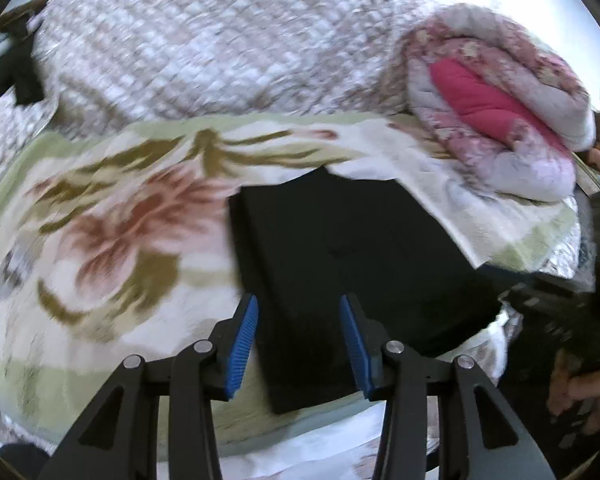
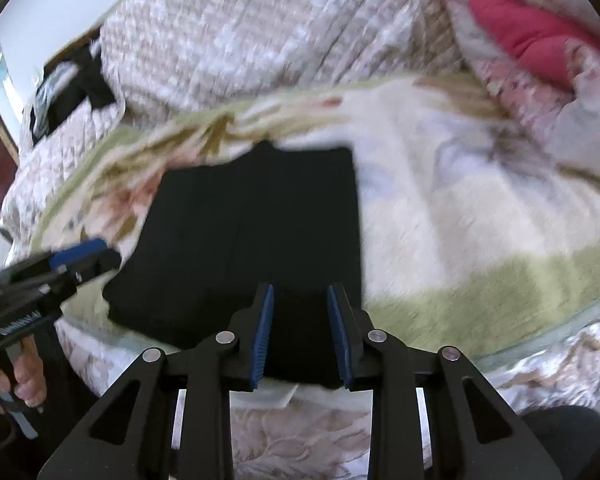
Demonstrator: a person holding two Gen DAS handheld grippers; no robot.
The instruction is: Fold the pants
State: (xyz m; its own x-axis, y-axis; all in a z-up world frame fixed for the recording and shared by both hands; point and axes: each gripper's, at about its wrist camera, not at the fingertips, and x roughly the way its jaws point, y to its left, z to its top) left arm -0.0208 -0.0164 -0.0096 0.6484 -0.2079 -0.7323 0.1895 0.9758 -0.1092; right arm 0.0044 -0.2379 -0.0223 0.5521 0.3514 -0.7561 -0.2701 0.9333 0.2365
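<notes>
Your black pants [image 1: 340, 248] lie folded on the flowery blanket [image 1: 112, 216]. Both your left gripper [image 1: 298, 344] and right gripper [image 2: 300, 332] hang apart, holding nothing. The pants look soft and floppy, so pinch a thick folded edge.

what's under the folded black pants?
The pants lie on a floral fleece blanket with a green border, which spreads out on all sides. A quilted bedspread lies beyond. Whatever is directly beneath the pants is covered.

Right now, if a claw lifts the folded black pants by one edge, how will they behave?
The black pants would probably droop and unfold: soft cloth, layers stacked loose. They look light, with no stiff parts visible. Pushed, they would likely drag and bunch on the fuzzy floral blanket, not slide.
</notes>
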